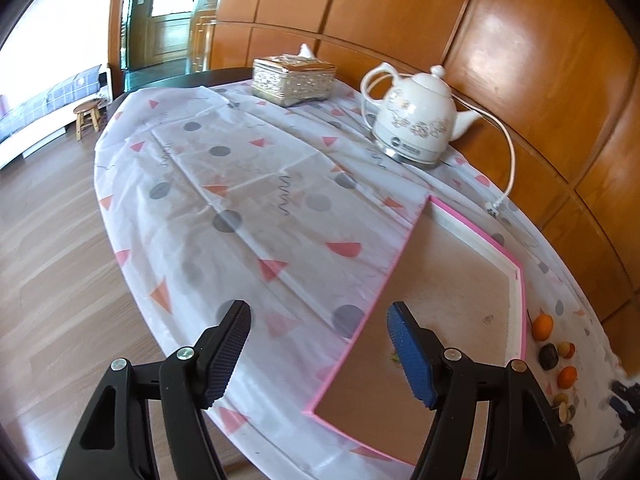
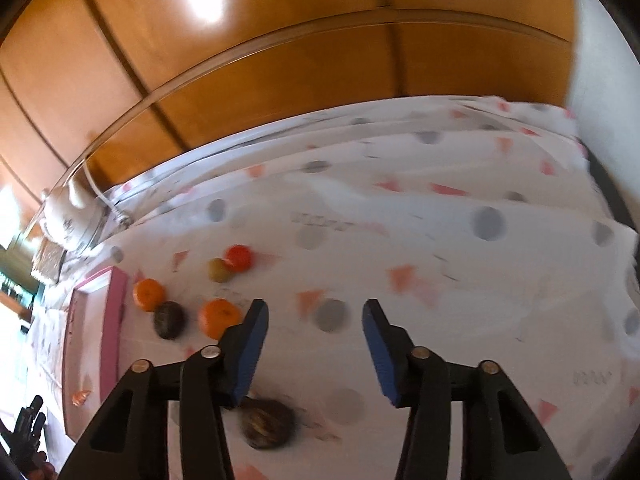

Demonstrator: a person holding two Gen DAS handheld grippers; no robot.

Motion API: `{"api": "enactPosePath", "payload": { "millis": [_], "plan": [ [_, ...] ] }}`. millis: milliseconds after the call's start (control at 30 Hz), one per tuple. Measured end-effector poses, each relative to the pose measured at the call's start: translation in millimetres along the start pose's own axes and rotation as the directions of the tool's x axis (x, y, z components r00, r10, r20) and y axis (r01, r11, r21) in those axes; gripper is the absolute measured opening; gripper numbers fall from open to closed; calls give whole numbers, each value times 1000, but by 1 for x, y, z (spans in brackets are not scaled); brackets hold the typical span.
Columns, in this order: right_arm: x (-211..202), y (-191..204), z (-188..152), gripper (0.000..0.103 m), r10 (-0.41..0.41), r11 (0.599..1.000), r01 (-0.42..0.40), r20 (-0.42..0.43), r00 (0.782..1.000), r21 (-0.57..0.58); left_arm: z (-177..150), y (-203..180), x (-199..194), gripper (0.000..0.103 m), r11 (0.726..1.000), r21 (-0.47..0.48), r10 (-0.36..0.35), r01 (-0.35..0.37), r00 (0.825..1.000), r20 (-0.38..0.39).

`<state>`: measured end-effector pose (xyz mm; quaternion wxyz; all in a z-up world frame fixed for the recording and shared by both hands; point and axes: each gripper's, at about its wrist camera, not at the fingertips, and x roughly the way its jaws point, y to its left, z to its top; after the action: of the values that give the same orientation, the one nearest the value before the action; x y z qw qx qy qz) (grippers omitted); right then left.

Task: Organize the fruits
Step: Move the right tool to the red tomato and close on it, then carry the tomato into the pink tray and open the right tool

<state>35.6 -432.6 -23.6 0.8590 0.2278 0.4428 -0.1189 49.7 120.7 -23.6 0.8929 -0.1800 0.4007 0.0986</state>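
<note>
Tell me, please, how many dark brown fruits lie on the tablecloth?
2. One dark fruit lies near the pink tray; another lies under the right tool. More may be hidden.

The left wrist view looks steeply down along its claw (image 1: 318, 354) over the bench (image 1: 240, 184) toward the kettle (image 1: 420, 124) and wood wall. The right wrist view, blurred, seems closer to the cloth, facing the same wall. Both share the pink tray (image 1: 460, 280) (image 2: 114, 320), the kettle (image 2: 68, 216) and the oranges (image 1: 543, 326) (image 2: 149, 294).
</note>
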Motion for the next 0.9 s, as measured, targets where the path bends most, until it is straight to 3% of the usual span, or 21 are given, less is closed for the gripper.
{"api": "enactPosePath", "payload": {
  "millis": [100,233,600,667,700,900],
  "plan": [
    [20,20,12,41,48,999,-48,-27,998,1,1,10,0,73,1000,-20,12,-12,1000,0],
    [49,39,28,41,88,996,-85,-62,994,37,5,21,0,74,998,-44,34,-34,999,4],
    [113,54,43,41,79,991,-62,-145,986,122,4,52,7,79,988,-119,101,-104,994,-29],
    [124,55,42,31,69,991,-49,-165,984,126,3,51,8,79,988,-113,97,-100,995,-37],
    [129,55,40,31,75,990,-52,-172,982,134,1,49,8,79,990,-107,91,-95,995,-39],
    [113,53,39,31,124,984,-109,-105,987,141,-1,47,6,80,991,-100,87,-91,995,-38]
  ]
}}
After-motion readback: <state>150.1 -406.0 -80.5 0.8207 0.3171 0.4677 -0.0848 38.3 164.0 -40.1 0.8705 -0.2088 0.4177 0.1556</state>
